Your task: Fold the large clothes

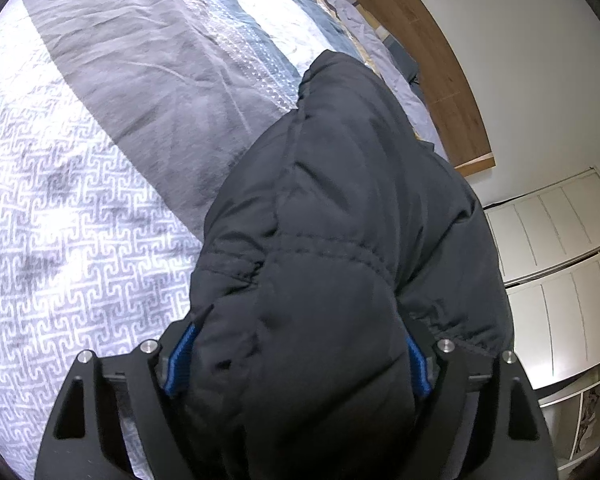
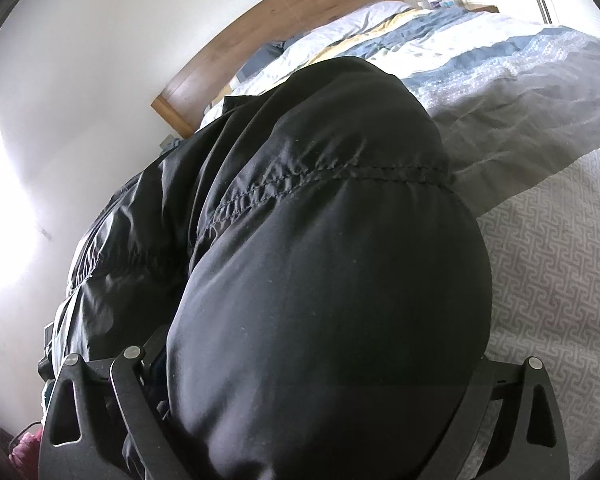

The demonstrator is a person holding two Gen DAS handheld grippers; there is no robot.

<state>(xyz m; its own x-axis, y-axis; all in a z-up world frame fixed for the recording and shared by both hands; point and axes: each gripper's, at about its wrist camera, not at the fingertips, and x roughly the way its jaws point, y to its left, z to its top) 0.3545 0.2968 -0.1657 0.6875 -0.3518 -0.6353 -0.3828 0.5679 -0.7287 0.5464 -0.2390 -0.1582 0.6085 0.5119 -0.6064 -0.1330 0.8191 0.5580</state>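
Note:
A black puffer jacket [image 1: 340, 220] hangs bunched over a bed. My left gripper [image 1: 298, 364] is shut on a thick fold of the jacket; its blue pads [image 1: 180, 360] press the padded cloth from both sides. In the right wrist view the same jacket [image 2: 320, 260] fills the middle and bulges over my right gripper [image 2: 312, 380]. The cloth sits between the right gripper's black arms and hides its fingertips. Both grippers hold the jacket above the bed cover.
The bed cover [image 1: 80, 220] has grey, white-patterned and blue striped bands, also seen in the right wrist view [image 2: 548, 260]. A wooden headboard [image 1: 440, 60] stands against a white wall. A white wardrobe [image 1: 560, 248] stands at the right.

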